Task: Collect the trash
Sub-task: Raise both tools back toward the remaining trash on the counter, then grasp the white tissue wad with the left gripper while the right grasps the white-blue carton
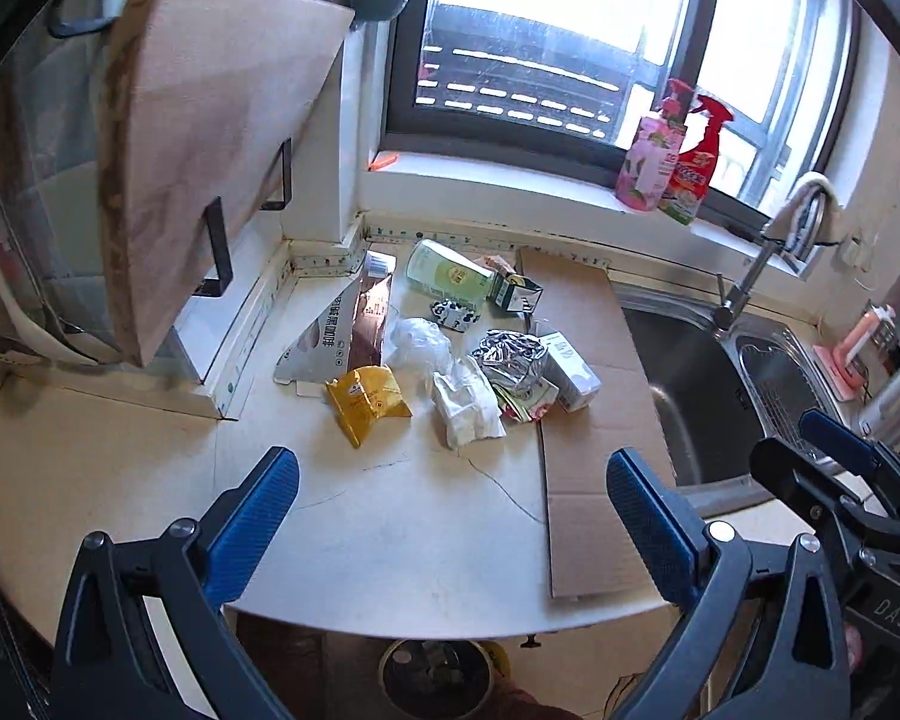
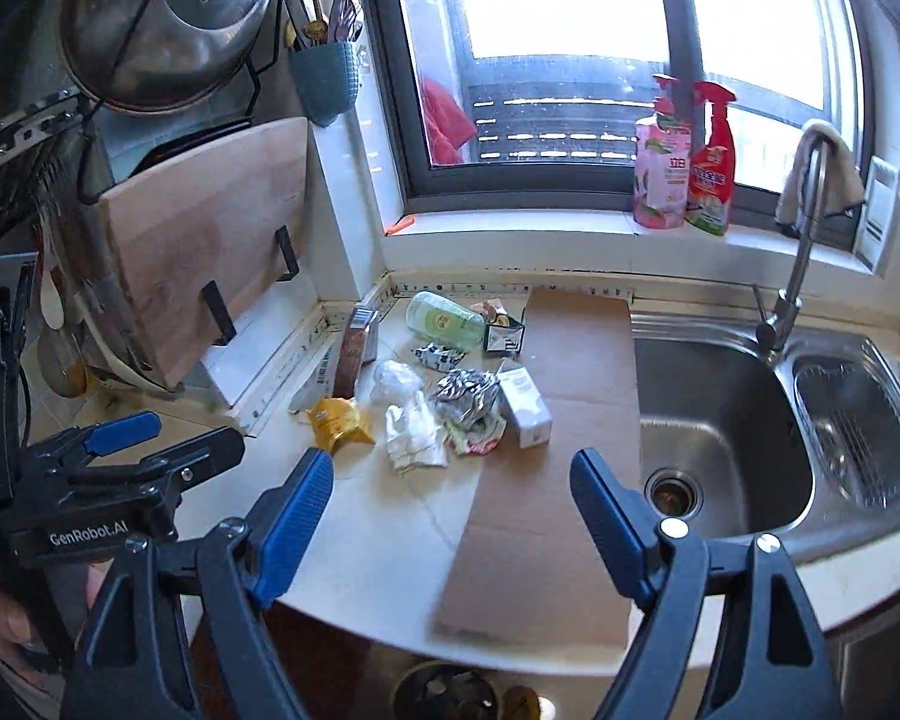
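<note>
Both claws, left claw (image 1: 453, 516) and right claw (image 2: 453, 507), gape empty above the bench's (image 1: 390, 528) bare front edge; the trash pile (image 1: 450, 348) sits farther back, partly on the cardboard sheet (image 1: 588, 420) bordering the sink (image 2: 732, 408).

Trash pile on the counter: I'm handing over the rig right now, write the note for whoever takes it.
Left gripper: open, empty, above the counter.
Right gripper: open, empty, near the sink.
Trash: yellow packet, white tissue wad, foil wrapper, small white carton and green bottle lie clustered by the cardboard sheet.
Done: nothing visibly collected.
Left: all of it; a bin shows below the counter edge.
</note>
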### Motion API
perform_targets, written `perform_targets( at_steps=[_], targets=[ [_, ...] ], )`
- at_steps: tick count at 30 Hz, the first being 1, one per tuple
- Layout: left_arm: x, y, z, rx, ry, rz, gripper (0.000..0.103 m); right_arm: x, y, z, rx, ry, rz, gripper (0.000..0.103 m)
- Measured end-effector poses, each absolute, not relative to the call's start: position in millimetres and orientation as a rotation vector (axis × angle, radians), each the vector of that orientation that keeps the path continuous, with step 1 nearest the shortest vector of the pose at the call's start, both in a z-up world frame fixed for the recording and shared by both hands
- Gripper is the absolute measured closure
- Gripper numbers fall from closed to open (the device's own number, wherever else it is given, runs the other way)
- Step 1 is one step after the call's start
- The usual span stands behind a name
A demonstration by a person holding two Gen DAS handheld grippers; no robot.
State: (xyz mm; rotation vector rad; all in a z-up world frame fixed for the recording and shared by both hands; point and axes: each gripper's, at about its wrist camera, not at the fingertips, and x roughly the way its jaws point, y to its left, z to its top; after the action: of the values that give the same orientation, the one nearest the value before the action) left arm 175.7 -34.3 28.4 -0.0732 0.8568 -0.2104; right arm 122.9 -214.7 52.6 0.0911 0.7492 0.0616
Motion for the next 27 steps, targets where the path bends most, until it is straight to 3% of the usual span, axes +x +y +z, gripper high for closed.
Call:
perform_targets(
  at_steps=[11,18,27],
  targets=[
    [266,-76,-33,-0.082,1.038,-0.167,0.002,220,-278,0,0.136,0.923,0.147,0.021],
    [303,-89,-76,-0.115,1.134,-0.15,0.011,262,-296,-48,0.156,1.032,0.179,0.022],
    [334,-94,-116,-0.175,1.225,-0.147,0.022,301,-296,-89,0.156,1.108,0.195,0.032]
  ],
)
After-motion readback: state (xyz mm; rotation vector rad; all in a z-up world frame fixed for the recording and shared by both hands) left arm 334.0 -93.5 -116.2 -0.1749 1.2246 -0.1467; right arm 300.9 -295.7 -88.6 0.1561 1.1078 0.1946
